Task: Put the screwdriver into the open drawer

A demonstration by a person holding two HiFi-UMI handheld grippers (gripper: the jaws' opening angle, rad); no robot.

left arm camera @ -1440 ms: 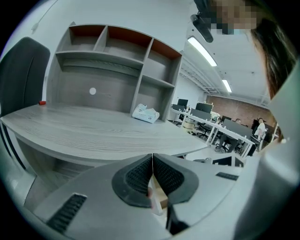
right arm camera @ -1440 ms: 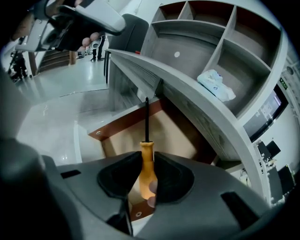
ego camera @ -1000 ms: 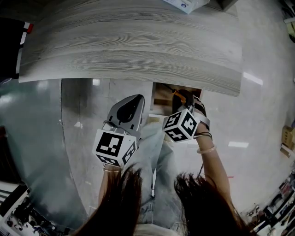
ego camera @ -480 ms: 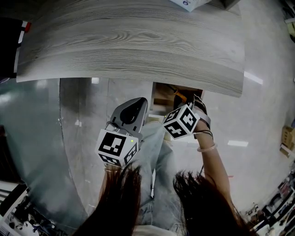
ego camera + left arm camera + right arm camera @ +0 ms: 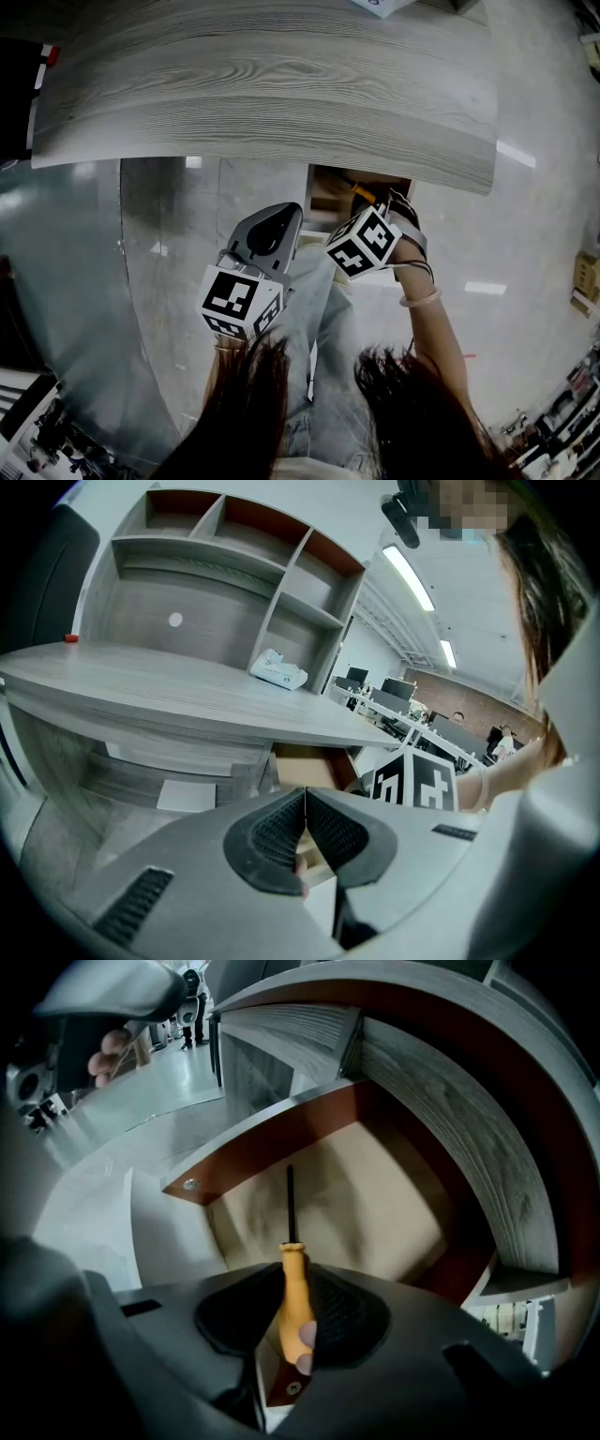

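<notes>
The right gripper (image 5: 292, 1279) clamps the black-shafted screwdriver (image 5: 292, 1302), judged light and rigid, by its orange plastic handle, the proper grip point, shaft aimed into the open red-brown wooden drawer (image 5: 272, 1152); the left gripper (image 5: 305, 810) sits closed, empty.

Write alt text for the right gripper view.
The right gripper clamps a screwdriver by its orange handle, its dark shaft pointing into an open drawer with a pale floor and red-brown walls. A grey wood desk overhangs the drawer.

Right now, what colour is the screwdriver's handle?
Orange. The screwdriver has a black shaft; the right gripper view shows it best.
</notes>
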